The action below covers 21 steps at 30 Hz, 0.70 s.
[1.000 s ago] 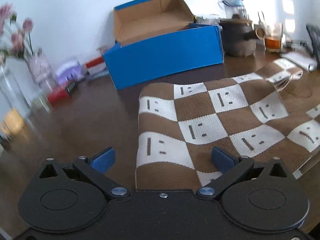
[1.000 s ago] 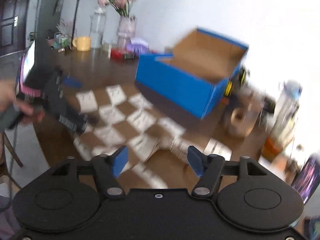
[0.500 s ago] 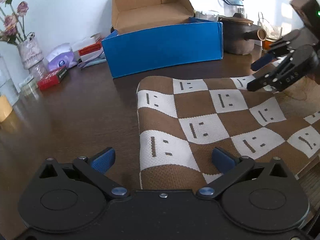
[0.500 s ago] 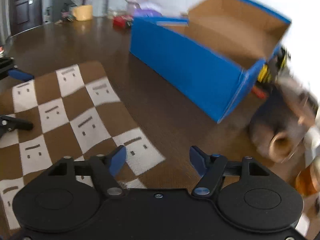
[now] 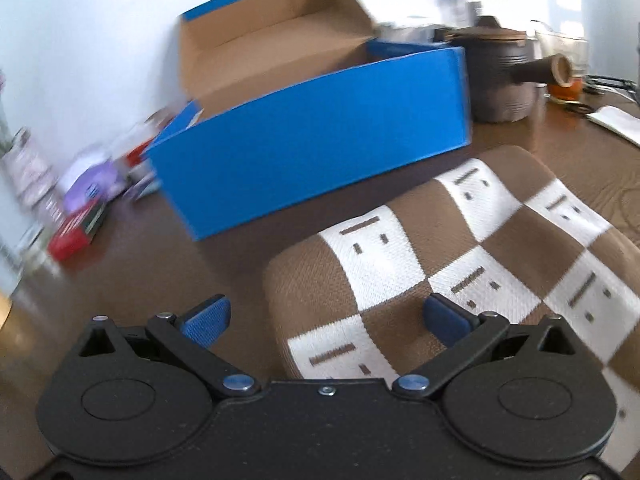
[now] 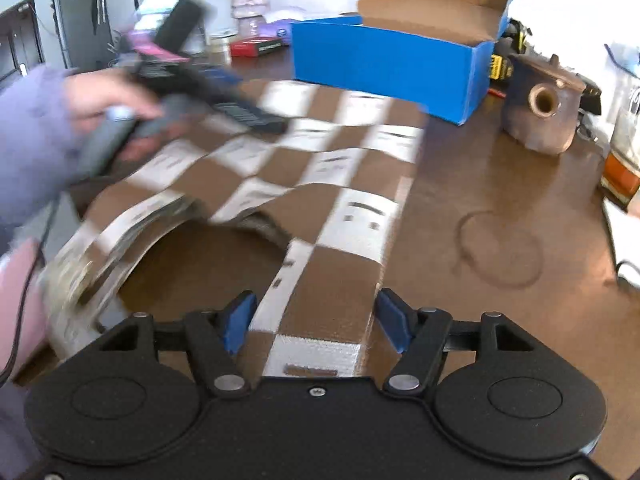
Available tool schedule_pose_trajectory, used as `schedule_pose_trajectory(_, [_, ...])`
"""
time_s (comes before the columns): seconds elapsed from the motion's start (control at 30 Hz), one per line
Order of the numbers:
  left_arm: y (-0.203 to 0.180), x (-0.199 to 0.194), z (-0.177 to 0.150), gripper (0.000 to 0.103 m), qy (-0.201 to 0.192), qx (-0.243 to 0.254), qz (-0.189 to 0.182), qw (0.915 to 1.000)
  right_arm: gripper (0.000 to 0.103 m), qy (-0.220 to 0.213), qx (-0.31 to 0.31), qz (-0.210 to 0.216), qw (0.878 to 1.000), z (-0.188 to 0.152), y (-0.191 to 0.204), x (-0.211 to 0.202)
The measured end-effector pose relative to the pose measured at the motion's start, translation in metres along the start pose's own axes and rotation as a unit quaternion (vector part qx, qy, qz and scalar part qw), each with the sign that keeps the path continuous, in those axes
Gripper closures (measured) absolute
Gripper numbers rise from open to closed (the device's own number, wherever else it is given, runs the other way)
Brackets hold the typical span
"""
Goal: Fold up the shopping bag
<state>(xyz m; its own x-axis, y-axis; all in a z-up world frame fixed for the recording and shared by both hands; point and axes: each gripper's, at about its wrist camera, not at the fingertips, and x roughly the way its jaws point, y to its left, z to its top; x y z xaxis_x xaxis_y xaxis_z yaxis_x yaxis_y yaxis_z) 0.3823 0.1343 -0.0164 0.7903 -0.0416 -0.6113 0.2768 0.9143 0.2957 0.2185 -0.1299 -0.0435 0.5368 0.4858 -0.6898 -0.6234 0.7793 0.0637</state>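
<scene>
The shopping bag [image 5: 460, 252] is brown and white checked cloth lying flat on the dark wooden table [image 5: 132, 280]. My left gripper [image 5: 326, 316] is open over the bag's near left corner, its right pad above the cloth. In the right wrist view the bag [image 6: 320, 168] spreads across the table, with its handle loop [image 6: 132, 232] arched up at the left. My right gripper [image 6: 316, 320] is open, straddling a narrow end of the bag. The left gripper [image 6: 224, 100], held by a hand, shows blurred over the bag's far left.
An open blue cardboard box [image 5: 320, 132] stands behind the bag. A dark clay teapot [image 5: 504, 76] and a glass of tea [image 5: 564, 84] stand to its right. Red and purple packets [image 5: 80, 208] lie at the left. A flower vase [image 6: 248, 4] stands far back.
My left gripper has moved forward and right along the bag toward the blue box. My right gripper has swung back to the bag's end, now straddling it. Both stay open.
</scene>
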Motion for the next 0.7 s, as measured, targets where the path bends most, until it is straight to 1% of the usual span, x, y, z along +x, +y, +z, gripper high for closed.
schedule_pose_trajectory(0.03, [0.0, -0.004, 0.001, 0.0, -0.005, 0.01, -0.002, 0.9999, 0.034, -0.003, 0.005, 0.003, 1.0, 0.001, 0.001, -0.005])
schedule_pose_trajectory(0.1, [0.002, -0.015, 0.001, 0.0, -0.012, 0.029, -0.003, 0.9995, 0.034, -0.033, 0.009, -0.004, 0.999, 0.011, -0.001, -0.031])
schedule_pose_trajectory(0.13, [0.008, -0.023, 0.0, 0.0, -0.016, 0.029, 0.001, 0.9994, 0.034, -0.045, 0.01, -0.007, 0.999, 0.014, -0.002, -0.041])
schedule_pose_trajectory(0.2, [0.016, -0.032, 0.001, 0.0, -0.023, 0.014, 0.006, 0.9996, 0.028, -0.086, 0.017, -0.01, 0.996, 0.026, -0.012, -0.072])
schedule_pose_trajectory(0.23, [0.022, -0.037, 0.002, 0.0, -0.028, -0.002, 0.008, 0.9996, 0.024, -0.105, 0.024, -0.003, 0.994, 0.034, -0.02, -0.086])
schedule_pose_trajectory(0.3, [0.034, -0.047, 0.006, 0.0, -0.042, -0.034, -0.003, 0.9985, 0.021, -0.128, 0.023, 0.015, 0.991, 0.048, -0.029, -0.095])
schedule_pose_trajectory(0.33, [0.035, -0.045, 0.007, 0.0, -0.047, -0.033, -0.004, 0.9983, 0.02, -0.135, 0.02, 0.02, 0.99, 0.054, -0.033, -0.094])
schedule_pose_trajectory(0.4, [0.036, -0.036, 0.009, 0.0, -0.054, -0.037, 0.005, 0.9979, 0.02, -0.143, 0.024, 0.019, 0.989, 0.077, -0.052, -0.069])
schedule_pose_trajectory(0.43, [0.037, -0.029, 0.009, 0.0, -0.058, -0.043, 0.013, 0.9973, 0.02, -0.142, 0.031, 0.015, 0.989, 0.084, -0.057, -0.059])
schedule_pose_trajectory(0.47, [0.04, -0.021, 0.009, 0.0, -0.058, -0.056, 0.015, 0.9966, 0.021, -0.132, 0.05, 0.002, 0.99, 0.094, -0.066, -0.04])
schedule_pose_trajectory(0.5, [0.042, -0.013, 0.009, 0.0, -0.05, -0.071, 0.007, 0.9962, 0.021, -0.118, 0.073, -0.013, 0.99, 0.106, -0.081, -0.012])
schedule_pose_trajectory(0.53, [0.044, -0.007, 0.009, 0.0, -0.04, -0.083, -0.007, 0.9957, 0.021, -0.108, 0.084, -0.02, 0.99, 0.113, -0.09, 0.007])
schedule_pose_trajectory(0.57, [0.046, 0.0, 0.009, 0.0, -0.029, -0.096, -0.02, 0.9948, 0.021, -0.097, 0.086, -0.021, 0.991, 0.118, -0.097, 0.025])
schedule_pose_trajectory(0.6, [0.047, 0.006, 0.008, 0.0, -0.019, -0.106, -0.043, 0.9932, 0.022, -0.08, 0.083, -0.017, 0.993, 0.126, -0.107, 0.051])
schedule_pose_trajectory(0.63, [0.047, 0.012, 0.008, 0.0, -0.009, -0.114, -0.066, 0.9912, 0.024, -0.073, 0.083, -0.015, 0.994, 0.127, -0.11, 0.063])
schedule_pose_trajectory(0.7, [0.05, 0.019, 0.007, 0.0, -0.004, -0.125, -0.081, 0.9888, 0.029, -0.042, 0.112, -0.008, 0.993, 0.135, -0.121, 0.093])
